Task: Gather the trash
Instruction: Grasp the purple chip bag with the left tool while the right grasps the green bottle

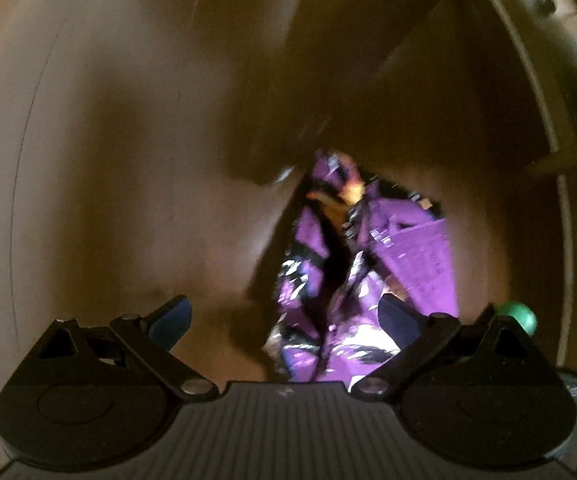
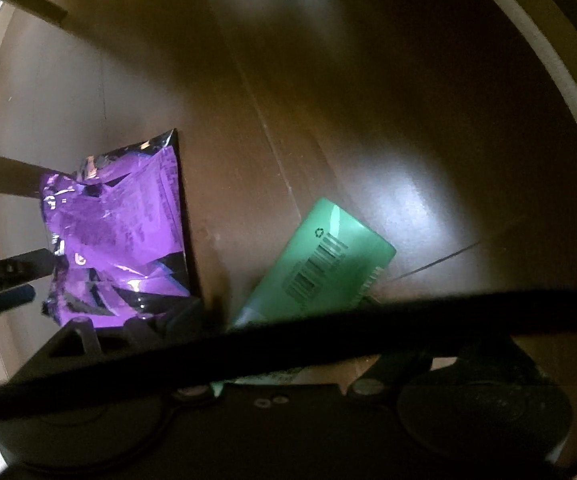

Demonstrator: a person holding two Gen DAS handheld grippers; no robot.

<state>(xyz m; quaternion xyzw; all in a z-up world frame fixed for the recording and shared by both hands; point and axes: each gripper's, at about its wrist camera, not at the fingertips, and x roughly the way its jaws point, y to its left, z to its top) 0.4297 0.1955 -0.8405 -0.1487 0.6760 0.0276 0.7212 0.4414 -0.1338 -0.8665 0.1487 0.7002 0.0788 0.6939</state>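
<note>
Purple foil wrapper [image 2: 120,224] and green tube [image 2: 328,256] on brown floor [image 2: 328,100]; left tool [image 1: 284,320] spread over wrapper, right tool [image 2: 288,320] spread beside tube.

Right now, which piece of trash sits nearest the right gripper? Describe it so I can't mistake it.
On the brown wooden floor, look just right of the crumpled purple foil wrapper. There lies a green plastic tube, flat and smooth. Unlike the shiny, creased wrapper, it is matte green with a printed barcode.

A black strap [image 2: 288,344] hides the right claw [image 2: 288,320] and the green tube's [image 2: 328,256] lower end.
</note>
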